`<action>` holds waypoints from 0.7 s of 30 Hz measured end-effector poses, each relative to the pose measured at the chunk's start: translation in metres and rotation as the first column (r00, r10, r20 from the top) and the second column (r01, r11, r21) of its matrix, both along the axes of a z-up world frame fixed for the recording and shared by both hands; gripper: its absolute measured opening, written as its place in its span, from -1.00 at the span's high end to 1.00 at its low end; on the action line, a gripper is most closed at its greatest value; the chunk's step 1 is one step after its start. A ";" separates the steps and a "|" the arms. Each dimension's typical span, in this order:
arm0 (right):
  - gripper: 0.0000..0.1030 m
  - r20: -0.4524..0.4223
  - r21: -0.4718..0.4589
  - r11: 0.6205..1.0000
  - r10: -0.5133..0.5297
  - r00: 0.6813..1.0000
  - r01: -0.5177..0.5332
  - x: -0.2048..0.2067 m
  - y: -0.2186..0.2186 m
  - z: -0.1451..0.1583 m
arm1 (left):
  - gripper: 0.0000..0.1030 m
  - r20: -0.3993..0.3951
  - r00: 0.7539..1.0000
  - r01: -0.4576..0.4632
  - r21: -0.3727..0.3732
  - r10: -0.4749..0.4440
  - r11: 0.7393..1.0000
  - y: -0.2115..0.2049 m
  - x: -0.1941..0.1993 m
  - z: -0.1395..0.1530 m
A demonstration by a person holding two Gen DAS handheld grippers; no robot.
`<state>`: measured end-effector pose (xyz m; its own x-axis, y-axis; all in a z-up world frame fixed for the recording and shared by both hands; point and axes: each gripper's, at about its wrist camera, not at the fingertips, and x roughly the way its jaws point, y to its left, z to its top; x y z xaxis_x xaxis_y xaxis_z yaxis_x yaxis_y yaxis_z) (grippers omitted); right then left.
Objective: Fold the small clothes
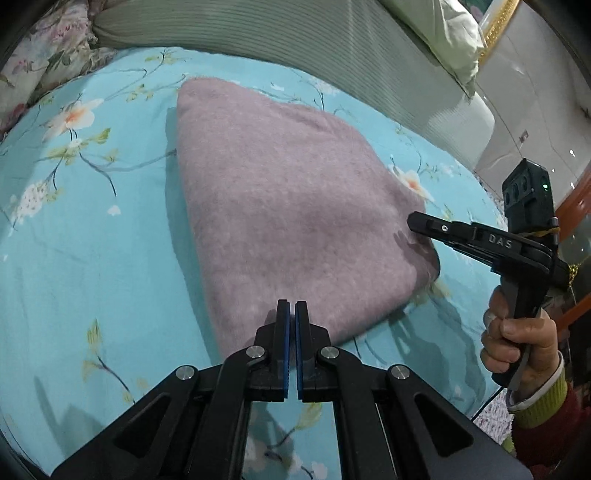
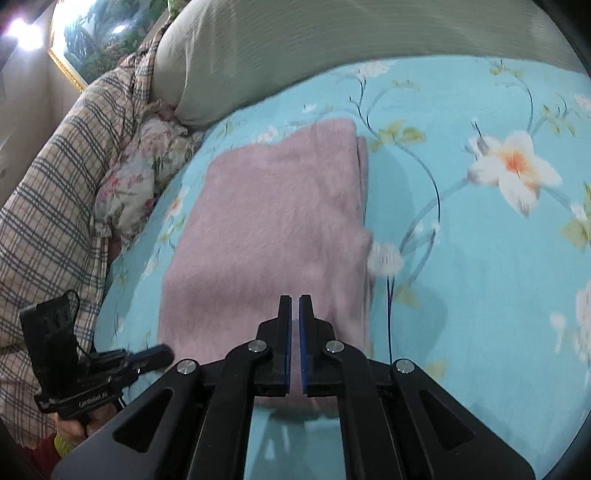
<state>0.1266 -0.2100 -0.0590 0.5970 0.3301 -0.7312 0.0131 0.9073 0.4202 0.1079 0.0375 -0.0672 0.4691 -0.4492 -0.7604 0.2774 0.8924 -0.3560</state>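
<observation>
A fuzzy pink garment (image 1: 288, 206) lies folded into a compact block on the blue floral bedsheet (image 1: 74, 258). It also shows in the right wrist view (image 2: 273, 229), with stacked layers along its right edge. My left gripper (image 1: 291, 306) is shut and empty, hovering over the garment's near edge. It appears at the lower left of the right wrist view (image 2: 162, 352). My right gripper (image 2: 294, 301) is shut and empty over the garment's near end. In the left wrist view it (image 1: 415, 221) hovers at the garment's right corner.
A grey-green ribbed pillow (image 1: 258, 33) lies beyond the garment. A plaid blanket (image 2: 55, 192) and a floral cushion (image 2: 147, 162) lie at the bed's left side. White furniture (image 1: 535, 110) stands to the right of the bed.
</observation>
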 end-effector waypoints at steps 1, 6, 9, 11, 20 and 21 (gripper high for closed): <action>0.86 -0.024 -0.007 1.000 0.002 1.000 -0.002 -0.003 -0.001 -0.008 | 0.97 -0.009 1.000 -0.002 0.010 0.002 1.000 0.000 -0.001 -0.005; 0.86 -0.060 -0.008 1.000 -0.016 0.998 0.016 -0.013 -0.007 -0.032 | 0.98 -0.029 1.000 -0.004 0.015 0.004 1.000 -0.002 0.000 -0.016; 0.83 -0.059 -0.011 1.000 -0.018 0.998 0.017 -0.011 -0.006 -0.019 | 0.98 -0.025 1.000 0.005 0.034 -0.005 0.999 -0.004 0.001 -0.012; 0.70 -0.012 -0.012 1.000 -0.025 1.000 0.025 -0.009 -0.008 -0.003 | 0.98 -0.010 1.000 0.008 0.034 -0.008 0.999 -0.002 -0.004 -0.003; 0.17 0.057 -0.050 0.993 -0.105 0.993 0.107 0.060 -0.029 0.031 | 0.96 0.032 0.997 -0.077 0.012 0.076 0.997 0.014 0.011 0.015; 0.17 0.043 -0.041 0.993 -0.113 0.993 0.114 0.071 -0.030 0.029 | 0.96 0.028 0.995 -0.093 0.011 0.093 0.996 0.015 0.013 0.014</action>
<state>0.1973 -0.2404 -0.0302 0.6584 0.2267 -0.7177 0.1006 0.9185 0.3824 0.1213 0.0528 -0.0527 0.5287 -0.3933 -0.7522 0.2026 0.9190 -0.3381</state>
